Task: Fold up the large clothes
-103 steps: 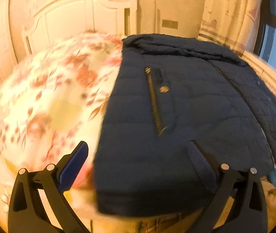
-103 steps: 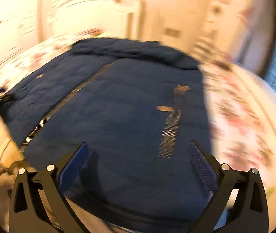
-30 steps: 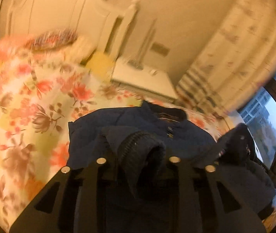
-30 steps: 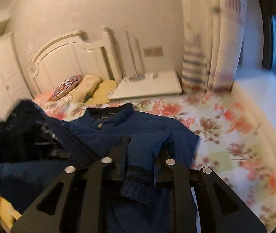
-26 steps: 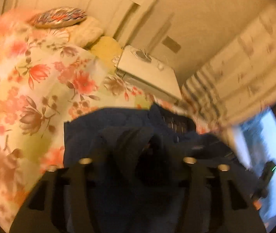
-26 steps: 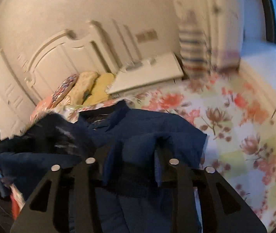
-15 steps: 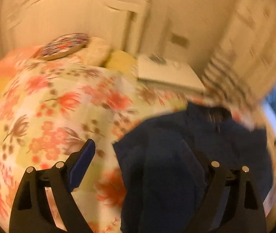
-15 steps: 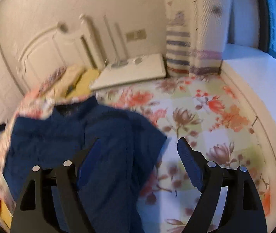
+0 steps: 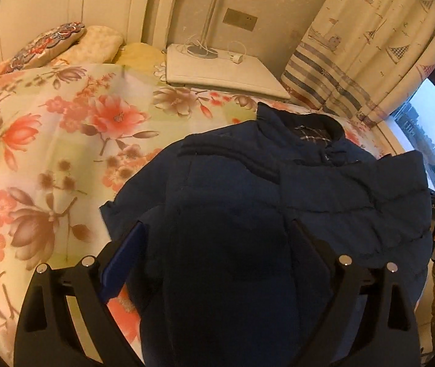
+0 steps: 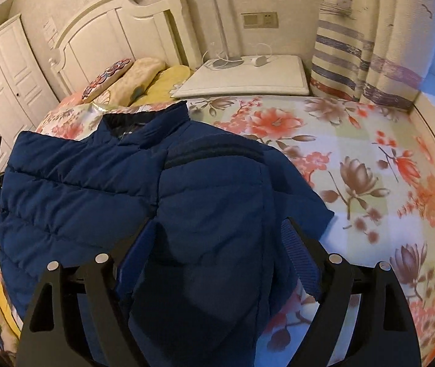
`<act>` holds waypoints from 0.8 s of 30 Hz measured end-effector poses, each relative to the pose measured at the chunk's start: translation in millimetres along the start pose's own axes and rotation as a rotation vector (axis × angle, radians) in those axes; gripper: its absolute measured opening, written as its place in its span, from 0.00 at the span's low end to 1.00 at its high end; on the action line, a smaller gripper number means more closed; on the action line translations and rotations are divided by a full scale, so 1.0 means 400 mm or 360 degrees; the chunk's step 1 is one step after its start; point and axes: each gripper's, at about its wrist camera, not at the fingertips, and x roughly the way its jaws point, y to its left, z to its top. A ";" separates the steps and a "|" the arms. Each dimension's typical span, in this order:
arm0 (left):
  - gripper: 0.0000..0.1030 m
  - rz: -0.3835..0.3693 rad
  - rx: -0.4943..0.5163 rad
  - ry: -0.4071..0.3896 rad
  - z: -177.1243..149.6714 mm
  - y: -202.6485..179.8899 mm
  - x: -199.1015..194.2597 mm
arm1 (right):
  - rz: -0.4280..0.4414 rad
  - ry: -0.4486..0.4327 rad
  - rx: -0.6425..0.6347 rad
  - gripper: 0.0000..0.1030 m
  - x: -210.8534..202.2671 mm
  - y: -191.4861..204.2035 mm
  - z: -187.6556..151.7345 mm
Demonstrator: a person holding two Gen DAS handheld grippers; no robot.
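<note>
The navy quilted puffer jacket lies folded, collar toward the frame's top, on the floral bedspread. Left gripper and right gripper both spread wide over it.

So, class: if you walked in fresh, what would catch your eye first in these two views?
The dark blue padded jacket dominates, lying folded on the floral bedspread with its collar toward the headboard. The left gripper and right gripper both hang open just over its near end. Behind, a white bedside table stands beside the striped curtain.
</note>
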 end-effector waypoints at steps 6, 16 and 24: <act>0.34 0.0059 0.0078 -0.0023 0.005 -0.041 0.024 | 0.0049 -0.0099 -0.0043 0.39 -0.011 0.013 -0.006; 0.05 -0.0059 0.0031 -0.0374 -0.105 -0.017 -0.230 | -0.0074 -0.0380 -0.0118 0.08 -0.249 0.089 -0.066; 0.10 0.0144 -0.0148 -0.0066 0.214 0.040 -0.124 | -0.0188 -0.0246 0.0127 0.08 -0.155 0.050 0.256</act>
